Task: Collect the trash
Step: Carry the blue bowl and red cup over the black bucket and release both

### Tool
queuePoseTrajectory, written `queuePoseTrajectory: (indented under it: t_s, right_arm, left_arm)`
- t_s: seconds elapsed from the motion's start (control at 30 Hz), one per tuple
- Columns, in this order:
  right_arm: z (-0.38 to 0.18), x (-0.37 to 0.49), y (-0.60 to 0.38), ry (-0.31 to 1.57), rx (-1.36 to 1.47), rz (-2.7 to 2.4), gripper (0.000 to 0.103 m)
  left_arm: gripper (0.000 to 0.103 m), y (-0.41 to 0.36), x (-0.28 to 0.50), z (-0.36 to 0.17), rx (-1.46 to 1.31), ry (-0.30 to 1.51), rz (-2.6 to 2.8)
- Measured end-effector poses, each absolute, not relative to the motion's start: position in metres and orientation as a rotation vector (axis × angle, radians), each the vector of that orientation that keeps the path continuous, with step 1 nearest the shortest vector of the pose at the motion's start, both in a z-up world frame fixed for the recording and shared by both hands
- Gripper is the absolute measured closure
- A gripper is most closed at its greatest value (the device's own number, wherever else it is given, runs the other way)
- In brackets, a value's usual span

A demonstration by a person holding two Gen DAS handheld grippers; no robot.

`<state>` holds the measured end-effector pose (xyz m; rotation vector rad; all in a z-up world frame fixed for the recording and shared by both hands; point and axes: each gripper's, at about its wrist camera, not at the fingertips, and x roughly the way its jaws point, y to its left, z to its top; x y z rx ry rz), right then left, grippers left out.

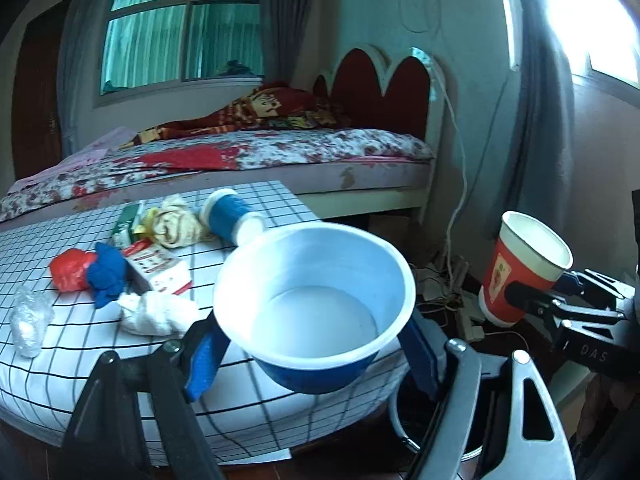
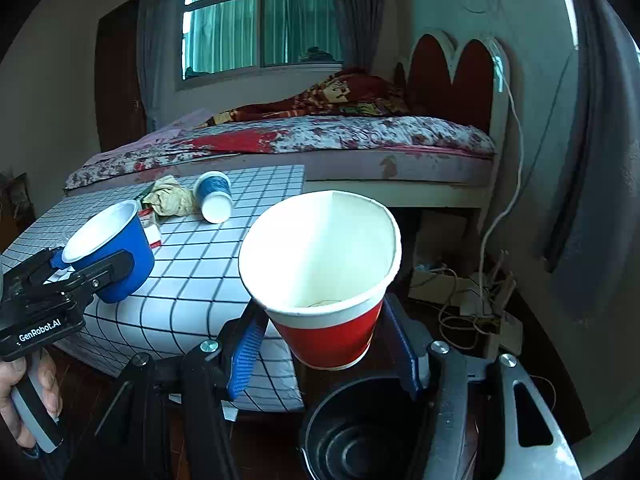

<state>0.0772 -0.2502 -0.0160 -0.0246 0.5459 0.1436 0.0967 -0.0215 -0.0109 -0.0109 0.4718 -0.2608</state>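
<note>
My left hand-held gripper (image 1: pixel 316 344) pinches the blue paper cup (image 1: pixel 316 308) and my right hand-held gripper (image 2: pixel 320 340) the red paper cup (image 2: pixel 324 280), both above the black bin (image 2: pixel 360 436) beside the checked worktop (image 1: pixel 60 232), where wrappers, wads and a second blue cup (image 1: pixel 232 216) remain.

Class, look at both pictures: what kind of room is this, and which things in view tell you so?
Most likely a bedroom in a home: a bed with a patterned blanket, a scalloped headboard, and a curtained window behind.
</note>
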Motion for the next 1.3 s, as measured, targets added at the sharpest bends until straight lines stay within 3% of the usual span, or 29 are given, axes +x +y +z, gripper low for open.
queuePoseTrajectory:
  t_s: [0.5, 0.97, 1.03, 1.07, 1.1, 1.3]
  right_arm:
    - [-0.059, 0.047, -0.341, 0.671, 0.065, 0.061, 0.043]
    - [-0.104, 0.072, -0.356, 0.799, 0.107, 0.126, 0.042]
    - [-0.108, 0.078, -0.361, 0.819, 0.13, 0.151, 0.039]
    - [-0.112, 0.081, -0.364, 0.837, 0.139, 0.141, 0.032]
    - [-0.115, 0.083, -0.369, 0.842, 0.152, 0.115, 0.021]
    - [-0.115, 0.085, -0.383, 0.852, 0.198, 0.06, 0.02]
  left_arm:
    - [0.025, -0.131, 0.082, -0.04, 0.083, 0.558, -0.561]
    - [0.025, -0.153, 0.098, -0.085, 0.076, 0.705, -0.603]
    - [0.022, -0.154, 0.104, -0.09, 0.041, 0.728, -0.64]
    - [0.018, -0.151, 0.106, -0.093, 0.025, 0.734, -0.642]
    - [0.005, -0.151, 0.106, -0.096, 0.013, 0.746, -0.636]
    - [0.003, -0.149, 0.11, -0.104, -0.008, 0.769, -0.56]
